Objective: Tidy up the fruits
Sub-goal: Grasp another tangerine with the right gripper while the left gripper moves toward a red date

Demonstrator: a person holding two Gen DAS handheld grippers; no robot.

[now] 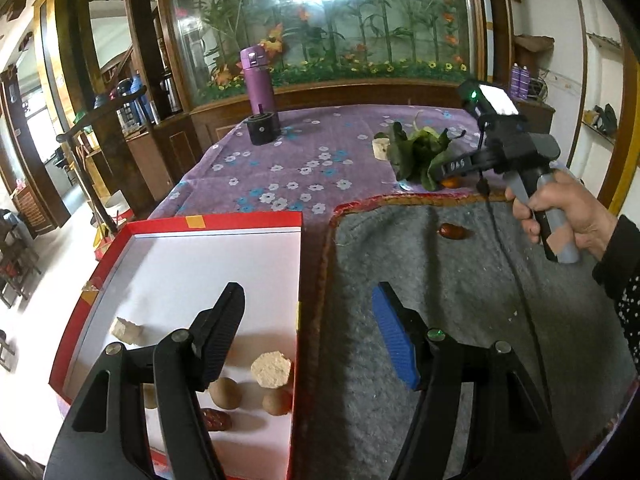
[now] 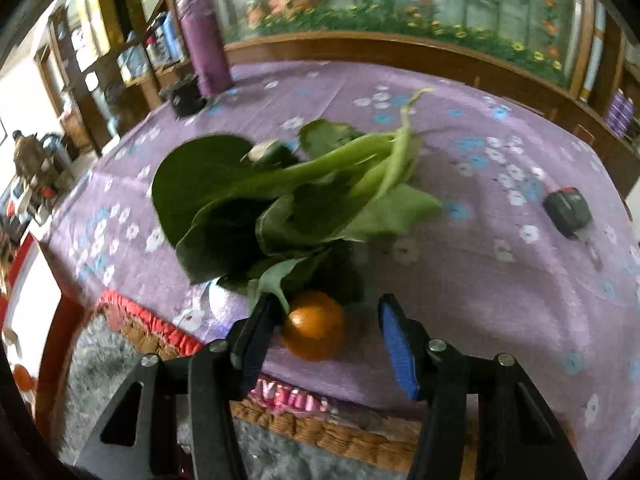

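Here, in the left wrist view, the left gripper hangs with its jaws spread and nothing between them, straddling the right wall of a red box. The box serves as the landmark: its white floor holds two round brown fruits near its right wall, a dark red date just in front of them, a pale cut chunk against the right wall, and another pale piece toward its left wall. Just right of the box lies a grey mat with a red and gold edge, and a second date rests on the mat, well apart from the box. Beyond the box spreads a purple flowered cloth, with a purple bottle and a black cup at its far side. Far right of the box, a hand holds the right gripper, which points at a bunch of green leaves; a small orange shows under its tip.

In the right wrist view, which is blurred, the right gripper has its jaws loose around the orange. The black finger is touching or almost touching the fruit, while the blue finger stands clear of it. The orange sits on the cloth, touching the near end of the leaves. A sliver of the box shows at the far left edge. A small dark device lies to the right.
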